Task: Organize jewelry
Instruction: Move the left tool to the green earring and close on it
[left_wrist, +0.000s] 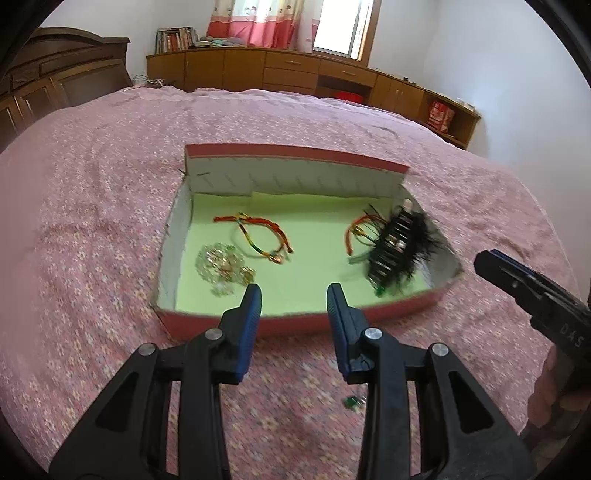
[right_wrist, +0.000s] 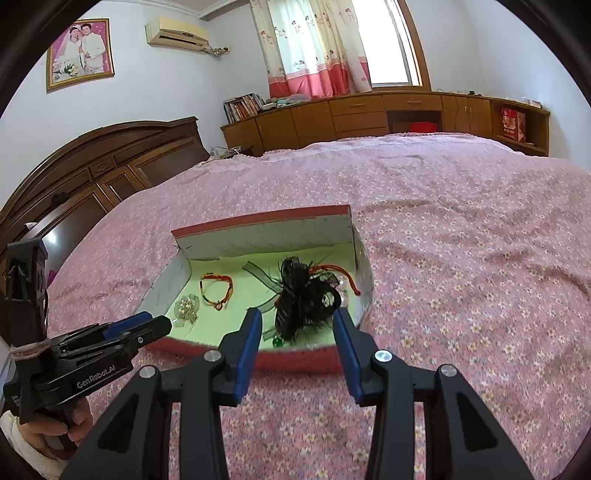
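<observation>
With most jewelry already in the red box (left_wrist: 295, 317), both the left gripper (left_wrist: 293, 295) and right gripper (right_wrist: 297, 321) hover spread and empty, so pinch the small green piece (left_wrist: 351, 401) on the bedspread (left_wrist: 92, 221) gently.

The bedspread (left_wrist: 110, 192) is pink with a small pale flower print. On it the box (left_wrist: 295, 151) shows a red outer rim, white inner walls and a pale green floor. In the centre of the frame lies a red-and-gold cord bracelet (left_wrist: 262, 236); lower left, a clear, gold-tinged crystal piece (left_wrist: 218, 264); at right, a black feathered hairpiece (left_wrist: 399, 243) (a green bead near its lower end). Both grippers' pads (right_wrist: 247, 339) are blue on black arms.
</observation>
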